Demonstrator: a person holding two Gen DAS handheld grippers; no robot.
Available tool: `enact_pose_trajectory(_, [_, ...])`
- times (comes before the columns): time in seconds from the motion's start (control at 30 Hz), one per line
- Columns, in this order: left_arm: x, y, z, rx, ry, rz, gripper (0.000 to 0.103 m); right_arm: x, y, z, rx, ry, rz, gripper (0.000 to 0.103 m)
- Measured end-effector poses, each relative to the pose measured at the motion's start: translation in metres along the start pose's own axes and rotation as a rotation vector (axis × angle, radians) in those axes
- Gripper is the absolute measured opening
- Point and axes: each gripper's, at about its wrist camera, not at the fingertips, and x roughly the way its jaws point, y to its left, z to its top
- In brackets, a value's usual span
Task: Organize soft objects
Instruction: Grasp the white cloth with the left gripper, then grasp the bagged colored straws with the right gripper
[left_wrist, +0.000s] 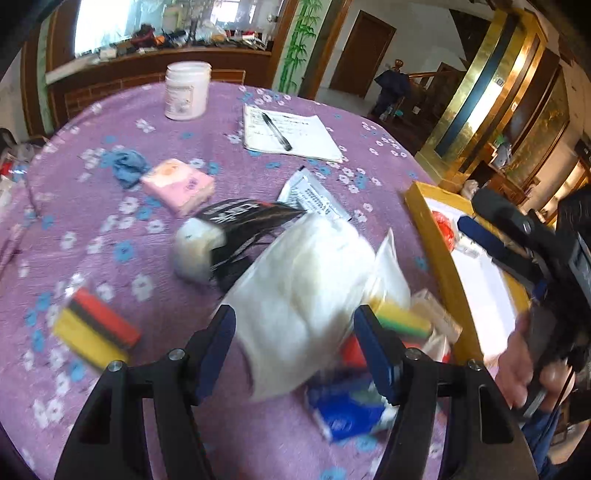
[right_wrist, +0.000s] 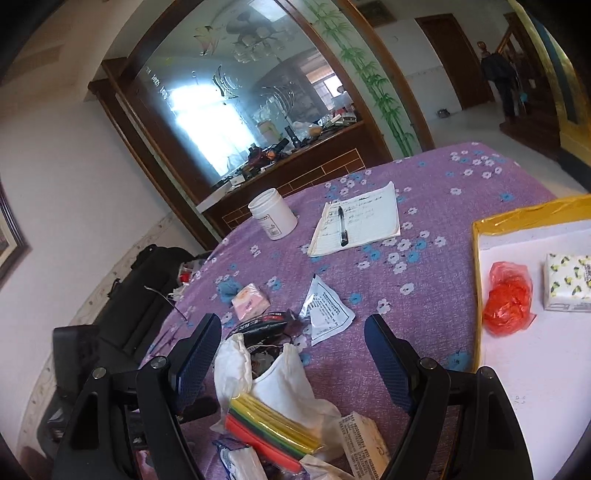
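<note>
Wide-open left gripper (left_wrist: 295, 345) straddling white bag (left_wrist: 303, 280) lower centre; right gripper (right_wrist: 293, 360) wide, empty. Better squeeze mid-bag, then lift toward tray (left_wrist: 443, 258) at right.

A bulging white plastic bag of soft white stuffing (left_wrist: 310, 273) lies tilted between the left gripper's 2 fingers (left_wrist: 214, 354), its lower end reaching past their tips. Just beyond the right-hand finger lie a striped yellow, green and red sponge block (left_wrist: 402, 325) and a blue-and-white tissue packet (left_wrist: 347, 413); a second yellow, black and red sponge (left_wrist: 96, 332) sits well outside the other finger. Farther ahead of the fingertips lie a pink tissue pack (left_wrist: 179, 184), a crumpled blue cloth (left_wrist: 127, 166) and a white roll in a black wrapper (left_wrist: 221, 243).
</note>
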Motion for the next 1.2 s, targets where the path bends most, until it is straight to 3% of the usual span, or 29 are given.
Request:
enact_pose_trajectory(0.1, [0.011, 0.0, 0.006, -0.018, 0.007, -0.016, 0.063, 0.003, -0.002, -0.001, 0.02, 0.015, 0.01, 0.084])
enact_pose_trajectory(0.2, [0.016, 0.001, 0.009, -0.038, 0.007, -0.057, 0.033, 0.004, -0.002, -0.002, 0.035, 0.026, 0.033, 0.084])
enact_pose_trajectory(0.33, [0.01, 0.004, 0.006, -0.045, -0.03, -0.079, 0.013, 0.007, 0.001, -0.005, 0.024, 0.044, 0.028, 0.084])
enact_pose_trajectory(0.43, [0.0, 0.009, 0.007, -0.056, -0.06, -0.104, 0.012, 0.013, 0.005, -0.007, 0.006, 0.077, 0.024, 0.084])
enact_pose_trajectory(0.63, [-0.041, 0.018, 0.012, -0.043, -0.212, -0.036, 0.012, 0.024, 0.019, -0.016, -0.07, 0.139, 0.012, 0.084])
enact_pose_trajectory(0.7, [-0.045, 0.023, 0.013, -0.058, -0.227, -0.021, 0.012, 0.023, 0.029, -0.02, -0.135, 0.167, 0.023, 0.084])
enact_pose_trajectory(0.8, [-0.045, 0.03, 0.016, -0.082, -0.227, -0.016, 0.012, 0.016, 0.06, -0.034, -0.371, 0.212, 0.011, 0.084])
enact_pose_trajectory(0.9, [-0.046, 0.032, 0.016, -0.084, -0.229, -0.015, 0.012, 0.019, 0.069, -0.05, -0.463, 0.289, 0.016, 0.083])
enact_pose_trajectory(0.93, [-0.046, 0.031, 0.016, -0.081, -0.227, -0.013, 0.012, 0.022, 0.068, -0.053, -0.474, 0.31, 0.005, 0.08])
enact_pose_trajectory(1.0, [-0.045, 0.03, 0.015, -0.075, -0.22, -0.015, 0.012, 0.029, 0.062, -0.057, -0.47, 0.353, -0.022, 0.055])
enact_pose_trajectory(1.2, [-0.041, 0.026, 0.014, -0.063, -0.213, -0.017, 0.012, 0.039, 0.056, -0.069, -0.525, 0.415, -0.09, 0.052])
